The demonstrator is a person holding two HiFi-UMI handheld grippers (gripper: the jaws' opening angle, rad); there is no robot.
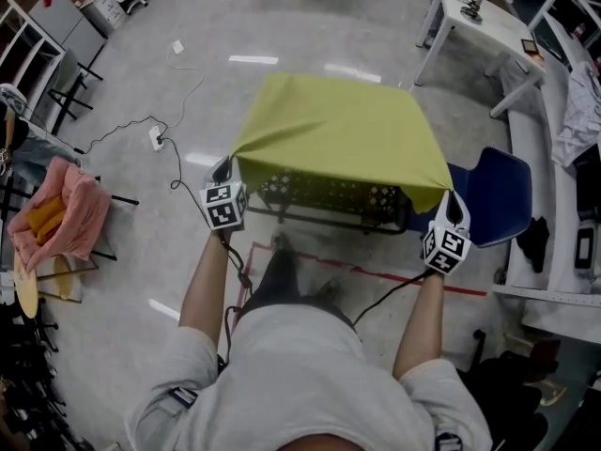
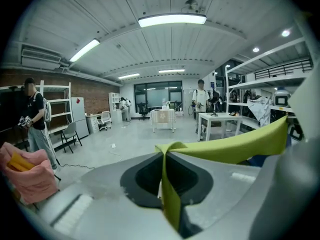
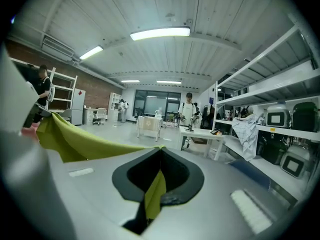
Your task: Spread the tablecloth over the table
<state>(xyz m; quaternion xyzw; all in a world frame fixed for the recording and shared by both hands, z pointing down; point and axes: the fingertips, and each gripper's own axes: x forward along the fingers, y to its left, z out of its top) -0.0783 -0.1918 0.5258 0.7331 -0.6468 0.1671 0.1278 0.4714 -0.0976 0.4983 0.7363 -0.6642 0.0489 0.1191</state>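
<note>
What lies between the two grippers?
The tablecloth: its near edge stretches from the left gripper to the right gripper, each shut on a corner. Below it shows the table, dark lattice. Seen in the head view.

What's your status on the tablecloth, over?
Left tongs and right tongs shut on tablecloth corners. Cloth draped over table, near edge lifted. Blue chair close on right.

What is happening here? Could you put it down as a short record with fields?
Cloth: yellow-green tablecloth, lying over the table, near edge held up
Left gripper: shut on the tablecloth's near left corner
Right gripper: shut on its near right corner
Nearby: blue chair at the table's right
</note>
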